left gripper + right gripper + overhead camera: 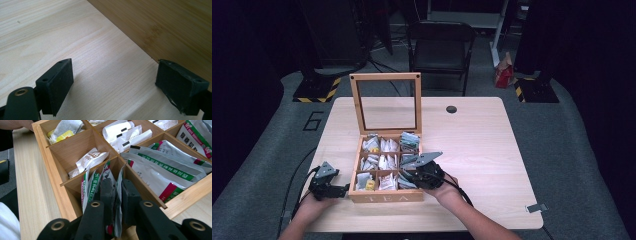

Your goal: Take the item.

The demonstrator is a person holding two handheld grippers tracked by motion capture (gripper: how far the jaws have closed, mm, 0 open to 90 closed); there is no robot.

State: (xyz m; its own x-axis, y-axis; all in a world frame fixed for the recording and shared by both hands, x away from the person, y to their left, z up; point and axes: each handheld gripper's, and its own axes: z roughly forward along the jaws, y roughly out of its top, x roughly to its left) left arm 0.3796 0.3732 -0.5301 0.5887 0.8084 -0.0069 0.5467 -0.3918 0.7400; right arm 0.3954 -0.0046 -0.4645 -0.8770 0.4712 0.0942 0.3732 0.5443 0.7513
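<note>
Black jaws of the right tool (116, 195) pinch one green-striped sachet (119, 202) in the tea box (384, 196)'s near corner compartment; neighbouring packets could drag out too. Left tool (115, 85) rests unclenched on the bench (50, 37).

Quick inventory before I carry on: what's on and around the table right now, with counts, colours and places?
Tea box: one, light wood, nine compartments, near edge of table, lettered TEA on front.
Lid: one, wooden frame with clear pane, standing open at the box's far side.
Sachets: many, too many to count; white and silver with green and red print, spread through the compartments.
Table: one, pale wood, centre.
Chair: one, black, behind the table.
Left gripper: one, black, beside the box's left wall, jaws open over bare table.
Right gripper: one, black, in the near right compartment, jaws closed on a sachet.
Hands: two, entering from the bottom edge.
</note>
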